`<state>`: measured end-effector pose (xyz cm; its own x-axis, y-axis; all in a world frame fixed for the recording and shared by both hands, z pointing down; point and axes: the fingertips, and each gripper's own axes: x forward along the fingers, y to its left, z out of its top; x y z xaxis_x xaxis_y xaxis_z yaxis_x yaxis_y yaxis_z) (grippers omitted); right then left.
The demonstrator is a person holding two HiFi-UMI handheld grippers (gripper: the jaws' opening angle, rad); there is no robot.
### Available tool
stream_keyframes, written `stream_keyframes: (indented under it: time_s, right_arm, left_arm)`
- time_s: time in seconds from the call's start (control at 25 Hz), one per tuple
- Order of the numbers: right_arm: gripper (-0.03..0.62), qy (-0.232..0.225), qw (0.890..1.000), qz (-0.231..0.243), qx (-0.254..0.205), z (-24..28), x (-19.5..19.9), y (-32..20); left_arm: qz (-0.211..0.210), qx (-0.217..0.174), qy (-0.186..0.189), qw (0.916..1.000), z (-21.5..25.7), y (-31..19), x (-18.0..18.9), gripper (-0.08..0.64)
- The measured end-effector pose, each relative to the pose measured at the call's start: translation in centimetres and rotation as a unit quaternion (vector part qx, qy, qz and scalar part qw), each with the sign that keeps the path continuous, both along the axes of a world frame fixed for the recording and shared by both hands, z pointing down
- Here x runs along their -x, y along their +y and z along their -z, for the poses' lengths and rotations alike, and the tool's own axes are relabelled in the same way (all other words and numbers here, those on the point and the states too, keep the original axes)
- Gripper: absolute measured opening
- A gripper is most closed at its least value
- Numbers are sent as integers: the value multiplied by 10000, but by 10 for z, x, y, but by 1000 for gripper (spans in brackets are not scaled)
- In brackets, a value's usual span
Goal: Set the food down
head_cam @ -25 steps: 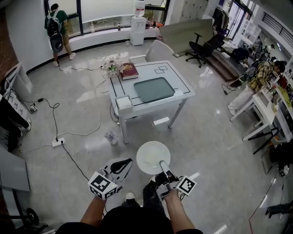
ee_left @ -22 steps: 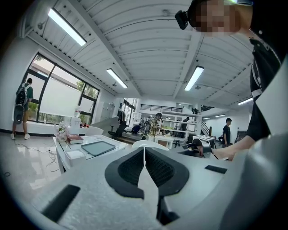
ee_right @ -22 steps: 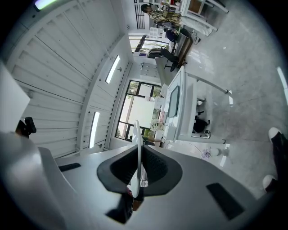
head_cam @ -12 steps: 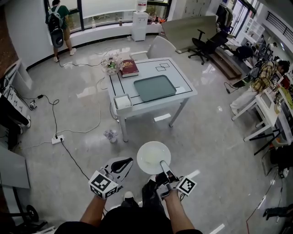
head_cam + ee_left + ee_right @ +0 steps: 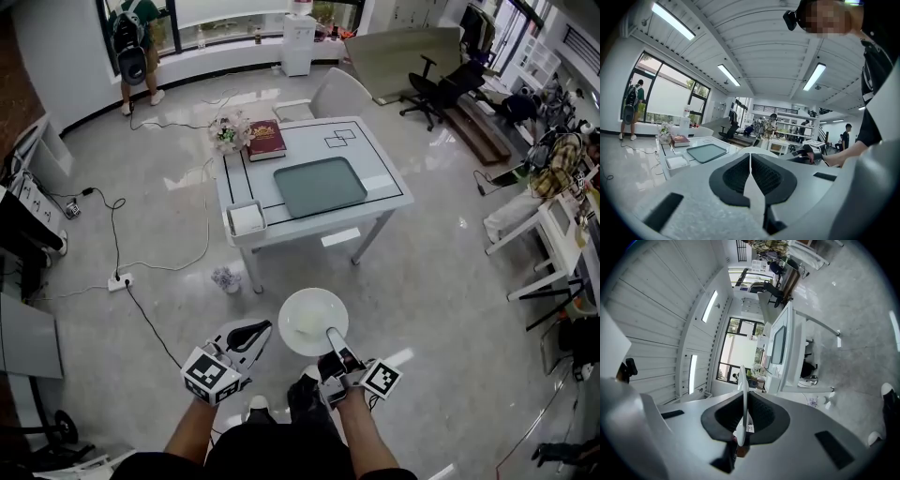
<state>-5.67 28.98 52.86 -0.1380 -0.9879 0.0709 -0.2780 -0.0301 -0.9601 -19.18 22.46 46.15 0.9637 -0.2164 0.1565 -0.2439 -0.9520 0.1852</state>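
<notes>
My right gripper (image 5: 331,337) is shut on the near rim of a round white plate (image 5: 313,319), held level over the floor in front of me. In the right gripper view the plate (image 5: 742,394) shows edge-on, clamped between the black pads. Something pale lies in the plate's middle; I cannot make out what. My left gripper (image 5: 249,336) hangs beside the plate, apart from it, shut with nothing in it; its pads (image 5: 761,173) meet in the left gripper view. Ahead stands a white table (image 5: 379,172) bearing a grey-green tray (image 5: 320,186).
On the table also sit a red book (image 5: 266,141), a flower bunch (image 5: 228,134) and a white box (image 5: 246,219). Cables and a power strip (image 5: 119,281) lie on the floor at left. A white chair (image 5: 337,94) stands behind the table. A person (image 5: 136,42) stands at the window.
The view has drifted a little toward the table, which now sits slightly larger and further right. Both grippers and the plate keep the same pose.
</notes>
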Motion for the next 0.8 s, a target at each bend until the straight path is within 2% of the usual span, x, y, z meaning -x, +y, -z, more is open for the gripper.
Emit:
stream_keyframes:
  time_s: [0.48, 0.68, 0.8]
  right_arm:
    - [25, 97, 9992, 375, 81, 0, -102, -37]
    - [25, 164, 9986, 492, 72, -4, -135, -41]
    - [25, 51, 9989, 448, 112, -9, -151, -42]
  left_arm:
    - [306, 40, -105, 9995, -2, -30, -101, 14]
    - [380, 25, -157, 9992, -4, -35, -134, 14]
    - [403, 24, -219, 9989, -6, -38, -146, 14]
